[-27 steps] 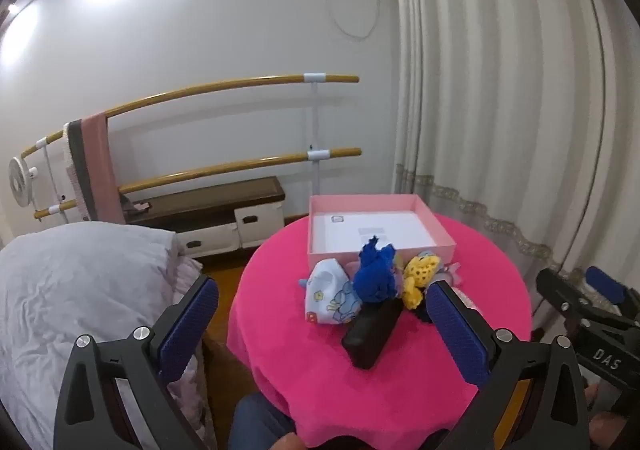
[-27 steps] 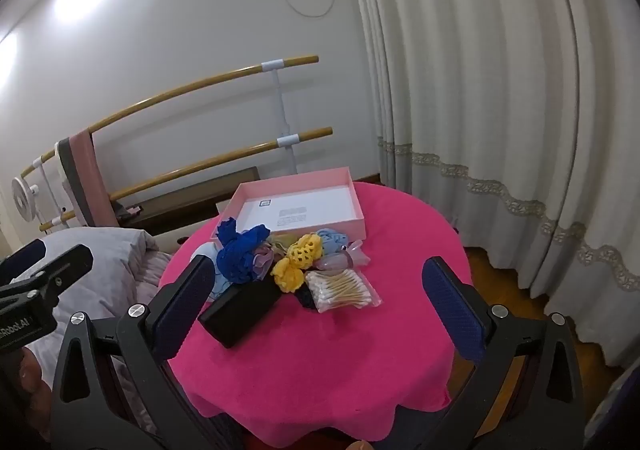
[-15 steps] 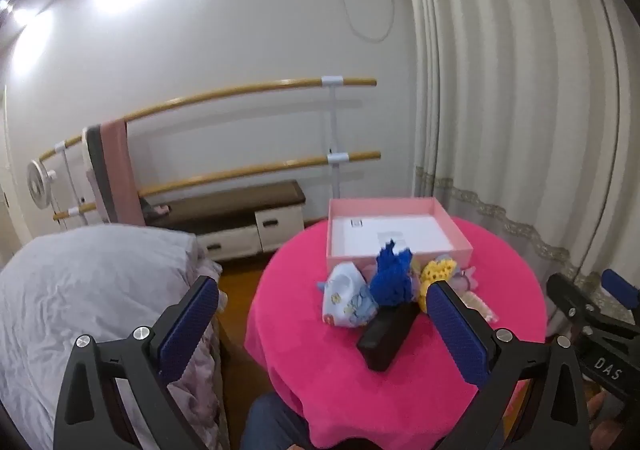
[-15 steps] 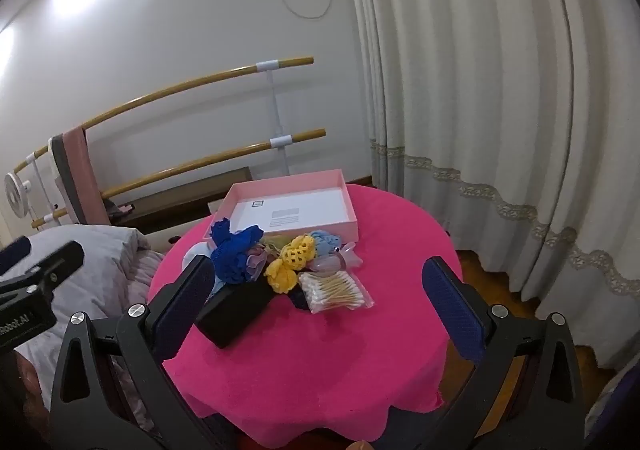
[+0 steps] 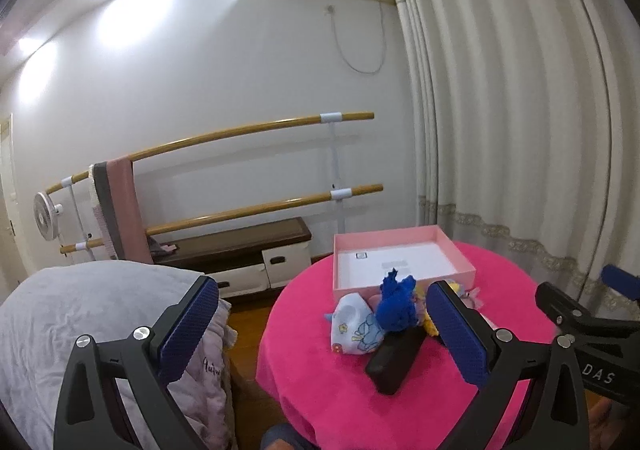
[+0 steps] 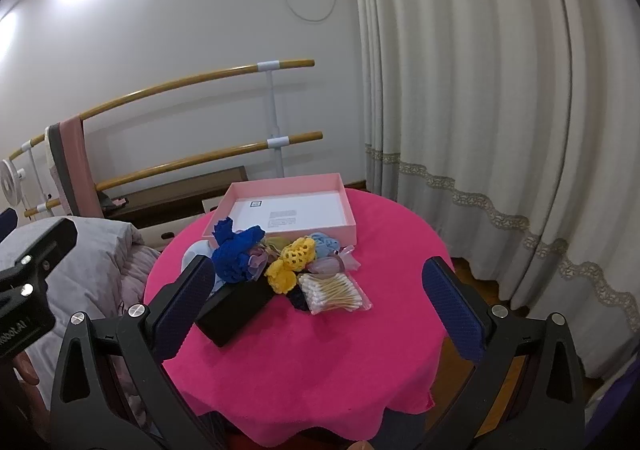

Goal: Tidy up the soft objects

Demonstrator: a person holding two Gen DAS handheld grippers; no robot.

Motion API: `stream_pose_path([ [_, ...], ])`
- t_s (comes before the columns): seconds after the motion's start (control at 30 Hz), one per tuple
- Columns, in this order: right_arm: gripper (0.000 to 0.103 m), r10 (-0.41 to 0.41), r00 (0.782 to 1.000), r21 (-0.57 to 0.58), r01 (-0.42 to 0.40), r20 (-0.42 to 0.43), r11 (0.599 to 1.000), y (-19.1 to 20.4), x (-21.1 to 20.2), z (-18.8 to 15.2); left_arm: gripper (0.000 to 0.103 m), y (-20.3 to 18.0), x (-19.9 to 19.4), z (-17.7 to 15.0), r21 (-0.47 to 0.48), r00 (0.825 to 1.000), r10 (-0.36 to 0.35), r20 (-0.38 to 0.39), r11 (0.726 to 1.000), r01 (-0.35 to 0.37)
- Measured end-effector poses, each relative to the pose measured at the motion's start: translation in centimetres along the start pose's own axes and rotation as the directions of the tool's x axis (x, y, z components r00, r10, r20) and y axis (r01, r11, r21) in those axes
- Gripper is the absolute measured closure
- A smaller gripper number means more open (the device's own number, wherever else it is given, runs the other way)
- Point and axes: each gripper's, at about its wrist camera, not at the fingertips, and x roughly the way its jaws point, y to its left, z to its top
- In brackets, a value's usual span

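Observation:
A heap of soft things lies on the round table with a pink cloth [image 6: 320, 350]: a blue crocheted piece [image 6: 236, 254], a yellow crocheted piece [image 6: 292, 262], a light blue piece [image 6: 326, 242], a pink bow [image 6: 336, 262] and a white printed pouch [image 5: 354, 326]. An open pink box [image 6: 288, 205] stands behind the heap, empty. My left gripper [image 5: 324, 334] is open and empty, held short of the table. My right gripper [image 6: 320, 306] is open and empty, short of the heap.
A black case [image 6: 236, 310] lies in front of the heap and a bag of cotton swabs [image 6: 336, 292] to its right. A bed with grey bedding [image 5: 80, 314] is to the left. Wooden rails [image 5: 248, 205] and a low cabinet [image 5: 240, 254] stand at the wall, curtains [image 6: 500, 129] at right.
Both grippers have drawn back and risen a little, so the table and heap look smaller and lower. The left view has swung left. Nothing on the table has moved.

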Motion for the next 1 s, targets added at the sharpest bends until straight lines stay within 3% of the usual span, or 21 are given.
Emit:
stream_pose_path([
  [0.17,0.0,0.002,1.0,-0.005,-0.002,-0.003,1.0,0.3,0.0,0.1,0.0,2.1,-1.4,-1.3,-0.036,0.999,-0.036,-0.013,0.999,0.035],
  [0.37,0.0,0.001,1.0,-0.007,-0.001,0.002,1.0,0.5,0.1,-0.1,0.0,3.3,-1.4,1.6,-0.051,0.999,-0.017,-0.028,0.999,0.015],
  [0.43,0.0,-0.001,1.0,-0.006,0.001,0.002,1.0,0.5,0.1,-0.1,0.0,1.1,-1.1,4.5,-0.045,0.999,-0.007,-0.036,0.999,0.006],
  [0.5,0.0,-0.003,1.0,-0.008,0.003,0.004,1.0,0.5,0.1,-0.1,0.0,-0.3,-0.7,4.9,-0.046,0.999,-0.007,-0.038,0.999,0.005],
  [1.0,0.0,-0.003,1.0,-0.006,0.004,0.001,1.0,0.2,0.1,-0.1,0.0,-1.1,1.7,4.6,-0.06,0.998,-0.015,-0.055,0.998,0.012],
])
